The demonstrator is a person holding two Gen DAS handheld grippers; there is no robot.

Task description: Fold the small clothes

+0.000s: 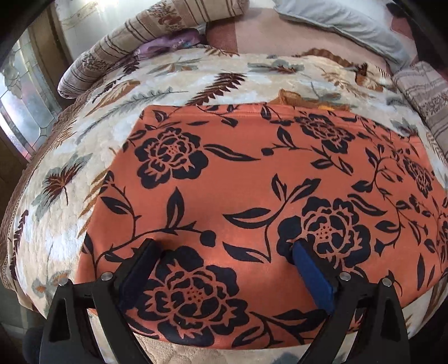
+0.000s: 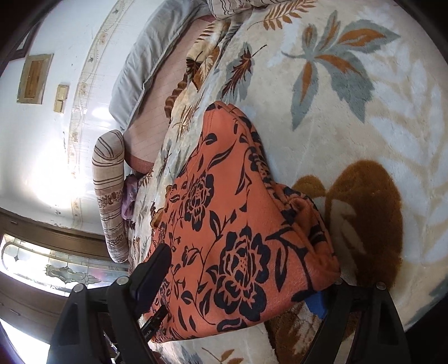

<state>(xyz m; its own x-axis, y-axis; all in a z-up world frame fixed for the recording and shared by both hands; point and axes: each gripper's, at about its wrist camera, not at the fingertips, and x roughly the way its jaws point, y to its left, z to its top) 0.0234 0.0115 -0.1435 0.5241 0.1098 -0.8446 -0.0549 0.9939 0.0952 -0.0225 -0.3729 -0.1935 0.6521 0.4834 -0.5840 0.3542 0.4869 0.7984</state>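
Orange floral garment [image 1: 252, 196] is lying flat on the leaf-patterned plush blanket [image 1: 84, 173], near the blanket's front edge, and it seems to be already folded into a neat block, because layered edges are showing at its corner in the right wrist view. I judge that it is lying spread like this so that the next fold can be made cleanly. The left gripper [image 1: 224, 252] is hovering over the near part of the garment with its jaws standing wide, and nothing is held between them; its two pads are only just above or lightly on the cloth, I cannot tell which. The right gripper [image 2: 240, 282] is also standing wide, with a corner of the garment lying between its fingers; one blue pad [image 2: 316, 305] is hidden partly under the cloth, so it is probably getting ready to take this corner, but the pads are not pressing yet. Counting: one orange garment, one plush blanket, two grippers. Beyond the garment, at the far side of the blanket, one striped bolster [image 1: 117, 50] is lying, one grey pillow [image 1: 350, 25], and one small purple cloth [image 1: 168, 44] beside the bolster.
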